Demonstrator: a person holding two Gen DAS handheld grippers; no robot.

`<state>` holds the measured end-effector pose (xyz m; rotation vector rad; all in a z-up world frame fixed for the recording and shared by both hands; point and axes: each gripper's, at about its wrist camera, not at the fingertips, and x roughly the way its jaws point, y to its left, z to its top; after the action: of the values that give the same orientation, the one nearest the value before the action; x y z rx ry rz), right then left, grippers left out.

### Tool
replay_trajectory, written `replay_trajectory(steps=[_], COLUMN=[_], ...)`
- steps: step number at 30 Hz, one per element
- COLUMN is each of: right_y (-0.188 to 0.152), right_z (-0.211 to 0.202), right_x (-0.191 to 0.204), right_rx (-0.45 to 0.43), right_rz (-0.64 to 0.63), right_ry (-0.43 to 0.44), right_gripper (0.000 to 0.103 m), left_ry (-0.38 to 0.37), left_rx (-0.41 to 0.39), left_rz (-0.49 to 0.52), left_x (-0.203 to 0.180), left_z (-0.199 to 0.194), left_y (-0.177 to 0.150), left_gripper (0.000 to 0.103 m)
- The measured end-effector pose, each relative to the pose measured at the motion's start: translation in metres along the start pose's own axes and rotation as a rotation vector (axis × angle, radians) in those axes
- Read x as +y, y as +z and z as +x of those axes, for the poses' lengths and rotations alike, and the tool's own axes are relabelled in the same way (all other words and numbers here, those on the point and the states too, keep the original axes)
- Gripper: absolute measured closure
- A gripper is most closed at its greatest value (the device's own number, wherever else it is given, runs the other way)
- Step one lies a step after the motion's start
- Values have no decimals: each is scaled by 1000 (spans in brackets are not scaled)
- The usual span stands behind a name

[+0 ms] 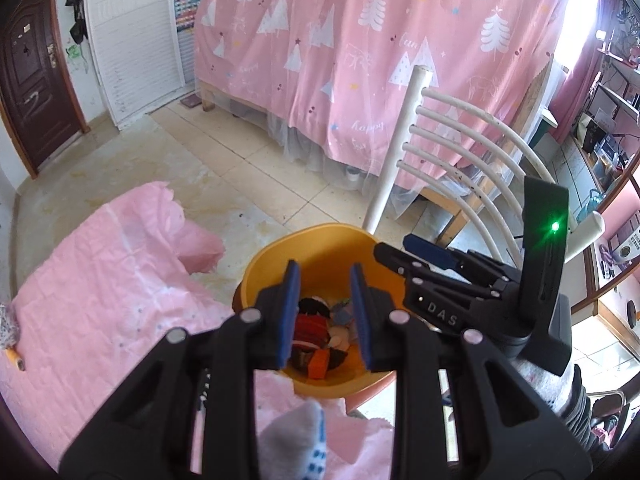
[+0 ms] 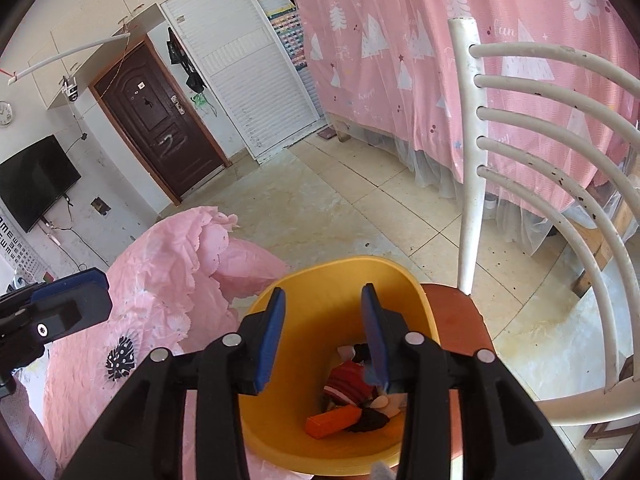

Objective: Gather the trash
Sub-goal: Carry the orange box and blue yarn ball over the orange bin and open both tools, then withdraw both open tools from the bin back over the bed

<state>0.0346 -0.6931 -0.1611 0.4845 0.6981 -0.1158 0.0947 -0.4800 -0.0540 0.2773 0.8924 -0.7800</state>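
The left gripper [image 1: 325,312] hangs with its blue-padded fingers [image 1: 291,312] spread apart and nothing between them, right over the mouth of the yellow bin [image 1: 316,248]. The right gripper [image 2: 323,336] is over that bin [image 2: 344,280] too, blue fingers [image 2: 272,338] parted and empty, and seen from the left wrist it [image 1: 404,258] reaches in from the right side with the letters "D A S" readable in white on its black body and a green light glowing on the block mounted above. Down in the bottom of the bin lies the trash [image 1: 320,338]: a red striped piece of cloth [image 2: 352,380], an orange block [image 2: 334,420], something dark and crumpled, and a few pale scraps. The bin stands on the reddish seat [image 2: 460,320] of a white chair [image 2: 468,152] with curved back bars. Just beside the bin on the left, a pink cloth [image 1: 104,280] covers a surface, crumpled at its edge, with a black leaf-like print [image 2: 120,358] on it. Beyond lie pale floor tiles [image 1: 256,168], a pink curtain [image 1: 380,60] printed with white trees and the word "happy" in faint script, a white louvred door [image 2: 244,72], a dark brown door [image 2: 160,120] with a pale scrawl on it, and a black television [image 2: 32,180] on the wall. Below the television, the rows of black letters on a wall chart are too cut off to read properly.
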Motion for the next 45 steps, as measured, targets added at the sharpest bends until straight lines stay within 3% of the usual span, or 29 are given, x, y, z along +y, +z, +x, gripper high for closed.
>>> replay_trajectory(steps=[12,20,24,45], right_y=[6,11,10,-9], right_z=[-4,-2,3,44], right_x=[35,99,134,318], right_rx=[-7,-2,9,68], right_rz=[-53,-152,-200,-436], right_ry=[16,49,62,144], right_gripper=[69,68,67,65], left_ry=[29,85,126,239], left_rx=[-39,-83,-102,-124], left_rz=[-59,-125,-148,-340], left_x=[37,89,118,275], left_z=[-29,-65,-80,-135], left_y=[-9,-21,-31,-101], left_gripper=[79,78,71,71])
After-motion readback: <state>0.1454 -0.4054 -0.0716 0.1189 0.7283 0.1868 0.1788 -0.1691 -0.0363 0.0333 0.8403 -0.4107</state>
